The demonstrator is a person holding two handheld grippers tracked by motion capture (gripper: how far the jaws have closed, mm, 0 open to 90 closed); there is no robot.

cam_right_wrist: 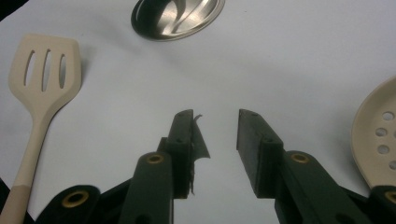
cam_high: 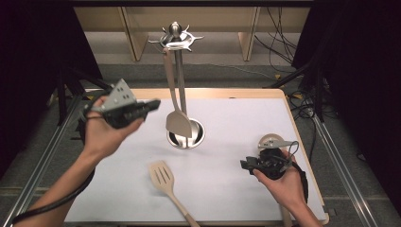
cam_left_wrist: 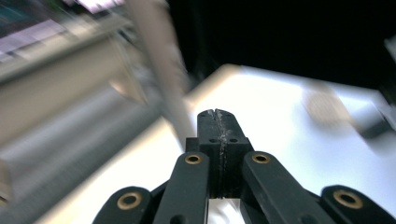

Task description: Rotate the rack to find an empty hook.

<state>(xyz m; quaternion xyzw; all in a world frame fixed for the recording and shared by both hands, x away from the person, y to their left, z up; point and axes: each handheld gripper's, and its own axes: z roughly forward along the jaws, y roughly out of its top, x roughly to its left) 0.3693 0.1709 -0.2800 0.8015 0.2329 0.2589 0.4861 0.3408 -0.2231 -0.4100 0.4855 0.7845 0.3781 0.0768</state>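
A person sits at a wooden-edged table covered with a white sheet [cam_high: 227,123], holding a black two-jaw gripper in each hand. The left gripper [cam_high: 153,104] is raised above the table's left side, pointing toward a tall polished metal utensil stand [cam_high: 177,42] with a round base [cam_high: 198,135] at the table's middle. Its jaws are pressed fully together with nothing between them, as the left gripper view [cam_left_wrist: 218,121] shows, though much of that view is blurred. A beige solid spatula [cam_high: 178,123] hangs from the stand's top ring, its blade low over the base, just to the right of the left gripper's tips.

The right gripper [cam_high: 245,164] rests low near the table's right edge, pointing left. Its jaws stand apart and hold nothing; in the right gripper view [cam_right_wrist: 215,128] bare white sheet lies between them. A beige slotted spatula with a long handle [cam_high: 163,179] lies flat on the sheet near the front edge, between the two hands. A beige round perforated skimmer spoon [cam_high: 270,140] lies just beside the right gripper, on its far side.
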